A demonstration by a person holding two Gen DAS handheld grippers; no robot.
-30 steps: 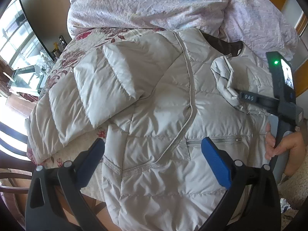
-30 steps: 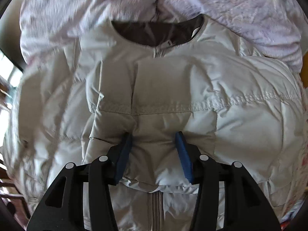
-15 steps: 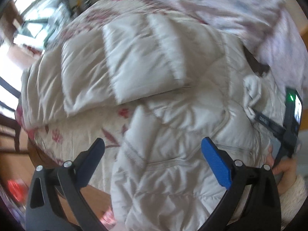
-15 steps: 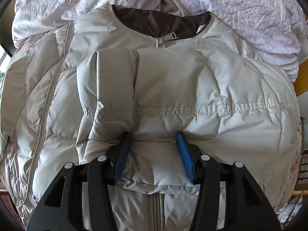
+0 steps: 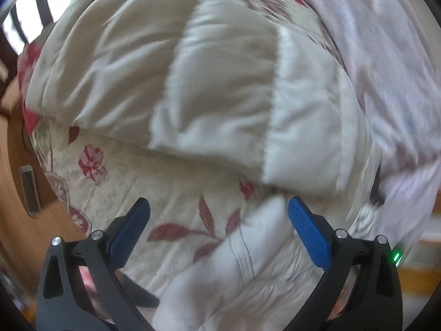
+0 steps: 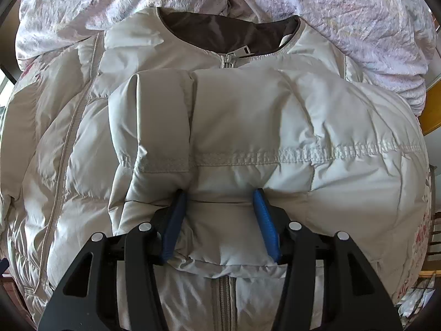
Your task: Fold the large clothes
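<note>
A pale grey puffer jacket (image 6: 69,165) lies zipped, front up, on a bed, its dark-lined collar (image 6: 228,30) at the far end. One sleeve (image 6: 275,115) is folded across the chest. My right gripper (image 6: 219,193) points down on that sleeve and is shut on a puffed fold of it. In the blurred left wrist view the other sleeve (image 5: 220,96) stretches out sideways over the floral bedspread (image 5: 137,182). My left gripper (image 5: 217,201) hangs open above the bedspread. The jacket's side edge (image 5: 261,262) lies under its right finger.
A crumpled lilac-white duvet (image 6: 344,5) is heaped past the collar and also shows as the duvet (image 5: 386,55) on the right. The wooden bed frame (image 5: 16,207) runs along the left edge. A chair back (image 5: 41,5) stands beyond it.
My left gripper swung left and down off the jacket's body and rolled, and now faces the outstretched sleeve and bedspread. The right gripper kept its hold on the folded sleeve.
</note>
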